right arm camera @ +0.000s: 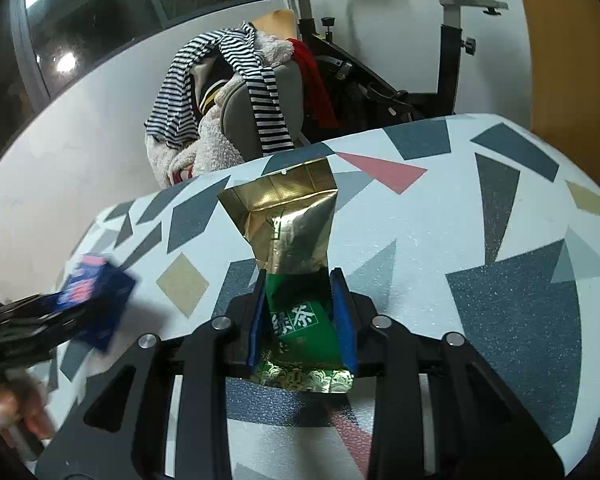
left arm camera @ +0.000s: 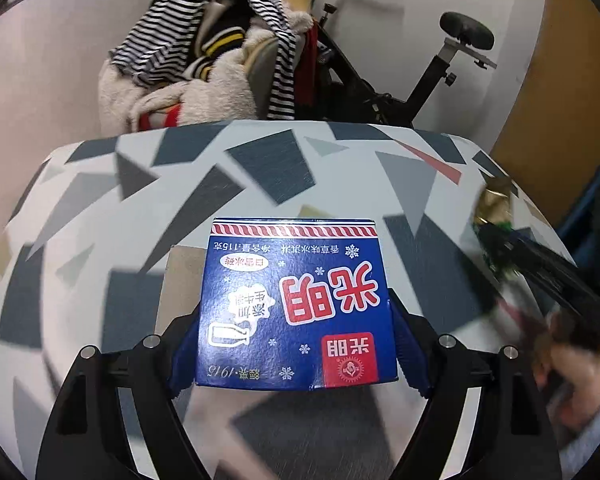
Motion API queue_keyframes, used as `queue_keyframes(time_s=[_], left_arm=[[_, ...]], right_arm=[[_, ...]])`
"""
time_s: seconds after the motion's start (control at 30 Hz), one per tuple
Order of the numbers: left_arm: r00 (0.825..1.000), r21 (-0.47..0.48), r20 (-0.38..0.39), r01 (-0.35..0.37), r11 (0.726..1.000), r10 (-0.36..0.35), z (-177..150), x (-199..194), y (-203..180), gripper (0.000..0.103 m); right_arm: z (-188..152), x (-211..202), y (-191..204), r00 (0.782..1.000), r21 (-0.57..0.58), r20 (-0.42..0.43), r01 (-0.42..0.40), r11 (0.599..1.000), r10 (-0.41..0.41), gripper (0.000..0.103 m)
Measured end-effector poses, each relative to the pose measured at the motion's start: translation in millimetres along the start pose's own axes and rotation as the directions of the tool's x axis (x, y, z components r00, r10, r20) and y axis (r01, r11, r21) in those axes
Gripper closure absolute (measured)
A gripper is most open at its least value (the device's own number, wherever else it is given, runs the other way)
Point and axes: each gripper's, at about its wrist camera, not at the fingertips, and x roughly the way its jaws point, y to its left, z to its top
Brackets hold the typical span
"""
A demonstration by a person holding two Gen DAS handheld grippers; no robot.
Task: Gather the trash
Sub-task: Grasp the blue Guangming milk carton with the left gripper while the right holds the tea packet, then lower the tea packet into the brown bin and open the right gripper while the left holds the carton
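My left gripper point(left arm camera: 296, 344) is shut on a blue ice-cream carton point(left arm camera: 296, 300) with red and white Chinese print, held above the patterned table point(left arm camera: 100, 208). The carton also shows blurred at the left of the right wrist view point(right arm camera: 96, 296). My right gripper point(right arm camera: 302, 316) is shut on a gold and green tea packet point(right arm camera: 296, 248), its gold top sticking out ahead of the fingers. The packet and right gripper show blurred at the right of the left wrist view point(left arm camera: 496, 216).
The table point(right arm camera: 480, 240) has a white top with grey, gold and pink shapes. Behind it stands a chair piled with striped and fleecy clothes point(left arm camera: 204, 64), and an exercise bike point(left arm camera: 432, 76) against the white wall. A brown panel point(left arm camera: 560, 112) is at the right.
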Motion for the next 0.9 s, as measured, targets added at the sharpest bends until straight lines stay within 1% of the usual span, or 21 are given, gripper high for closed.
queue_keyframes(time_s=[0.07,0.13,0.17,0.27,0.33,0.37,0.4,0.47,0.57,0.6,0.67,0.7,0.77,0.8,0.9], left_arm=[[1.000,-0.021,0.000,0.005,1.000,-0.005,-12.9,-18.8,9.2,0.025],[1.000,-0.035,0.009,0.004,0.999,-0.003,-26.9,-41.6,18.3,0.025],[1.000,-0.035,0.015,0.002,0.999,-0.002,-32.6,-51.7,21.7,0.025],[0.999,-0.021,0.043,-0.003,1.000,0.004,-54.1,-88.2,29.8,0.025],[0.998,-0.015,0.056,0.003,1.000,-0.002,-66.8,-106.7,32.2,0.025],[0.998,-0.013,0.063,0.009,1.000,-0.008,-73.0,-114.8,32.4,0.025],[0.998,-0.011,0.068,0.015,1.000,-0.014,-80.8,-124.0,31.9,0.025],[0.997,-0.004,0.077,0.022,1.000,-0.022,-95.5,-140.0,29.0,0.025],[0.995,0.007,0.092,0.040,0.999,-0.040,-121.0,-164.9,21.6,0.024],[0.995,0.009,0.094,0.044,0.999,-0.044,-126.0,-168.8,20.0,0.024],[0.992,0.014,0.106,0.061,0.998,-0.062,-142.4,-182.3,15.1,0.024],[0.992,0.016,0.109,0.065,0.998,-0.066,-147.4,-185.8,13.6,0.025],[0.991,0.029,0.114,0.068,0.997,-0.071,-162.9,-195.5,8.6,0.024],[0.991,0.038,0.114,0.067,0.997,-0.071,-169.9,-198.9,5.9,0.024],[0.992,0.065,0.108,0.063,0.996,-0.070,-187.6,-204.6,-1.3,0.024]], right_arm=[[2.3,0.7,13.9,1.000,-0.096,-0.008,0.027,0.995,-0.028,0.070],[4.7,-2.0,24.0,1.000,-0.155,-0.019,0.021,0.988,-0.025,0.070],[6.4,-9.1,30.5,1.000,-0.188,-0.012,0.018,0.982,-0.021,0.070],[10.1,-26.2,39.3,1.000,-0.224,0.000,-0.012,0.974,0.012,0.070],[9.0,-47.1,46.0,0.999,-0.237,0.006,-0.037,0.971,0.040,0.070],[5.3,-63.9,49.3,0.998,-0.237,0.007,-0.059,0.970,0.062,0.070],[3.1,-68.4,51.3,0.998,-0.238,0.006,-0.064,0.969,0.068,0.070],[-10.2,-92.6,56.3,0.995,-0.244,-0.001,-0.092,0.965,0.095,0.070],[-25.5,-112.2,64.7,0.992,-0.250,-0.018,-0.122,0.961,0.121,0.070],[-37.4,-124.2,67.8,0.990,-0.253,-0.031,-0.140,0.957,0.137,0.070],[-51.0,-140.8,74.5,0.986,-0.257,-0.049,-0.166,0.952,0.159,0.070],[-68.3,-154.8,79.5,0.982,-0.267,-0.067,-0.190,0.945,0.179,0.070],[-85.5,-167.7,86.0,0.977,-0.283,-0.081,-0.210,0.936,0.195,0.070],[-101.7,-176.4,91.1,0.973,-0.298,-0.095,-0.230,0.926,0.211,0.070],[-139.2,-188.7,104.4,0.961,-0.324,-0.144,-0.272,0.906,0.237,0.070]])
